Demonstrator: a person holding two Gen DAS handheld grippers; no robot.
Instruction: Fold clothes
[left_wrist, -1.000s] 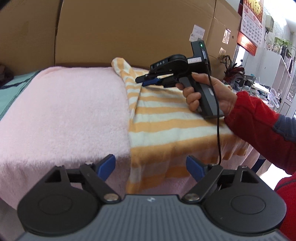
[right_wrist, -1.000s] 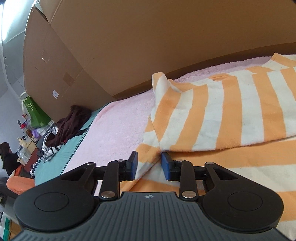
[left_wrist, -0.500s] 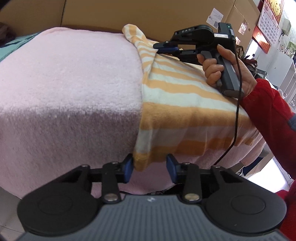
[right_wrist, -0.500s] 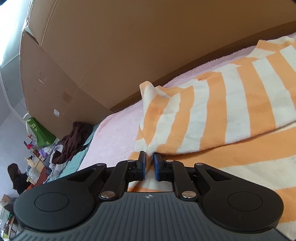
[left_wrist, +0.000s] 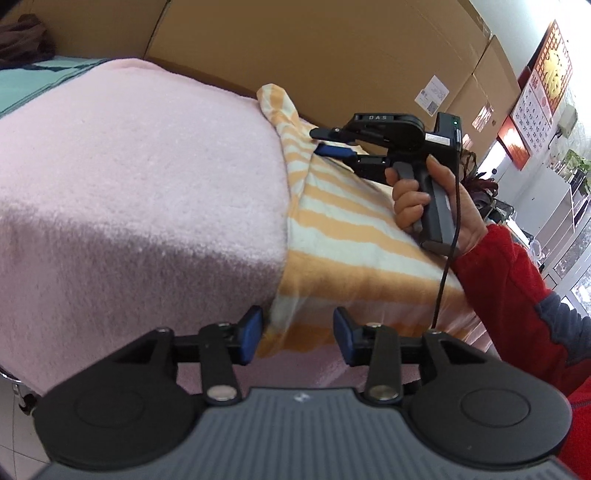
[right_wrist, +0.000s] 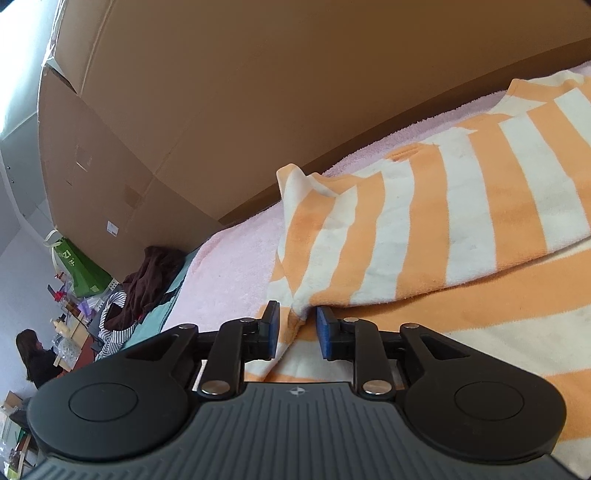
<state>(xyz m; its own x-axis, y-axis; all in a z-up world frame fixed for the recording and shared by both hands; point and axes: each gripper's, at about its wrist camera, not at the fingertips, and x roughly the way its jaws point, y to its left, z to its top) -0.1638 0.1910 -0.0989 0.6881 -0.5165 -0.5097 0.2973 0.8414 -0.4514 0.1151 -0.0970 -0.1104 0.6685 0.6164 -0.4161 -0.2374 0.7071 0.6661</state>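
An orange-and-white striped garment (left_wrist: 351, 236) lies on a pink blanket (left_wrist: 140, 166), its near hem hanging over the front edge. My left gripper (left_wrist: 297, 334) is open at that hem, with the corner of the cloth loose between its blue pads. A hand (left_wrist: 413, 199) holds my right gripper (left_wrist: 325, 142) at the far part of the garment. In the right wrist view the garment (right_wrist: 461, 221) has an upper layer folded over the lower one. The right gripper (right_wrist: 297, 330) is open, its pads on either side of a raised fold at the garment's left edge.
Tall cardboard boxes (left_wrist: 332, 48) wall off the far side of the blanket (right_wrist: 236, 258). A pile of dark clothes (right_wrist: 147, 273) lies on teal cloth (left_wrist: 26, 85) beyond the blanket's left end. A red sleeve (left_wrist: 517, 280) reaches in from the right. A person (right_wrist: 35, 354) sits far off.
The right gripper, nearly shut on the fold half a second ago, has opened. The left gripper narrowed and dropped to the hem a second ago, and its gap has held since.
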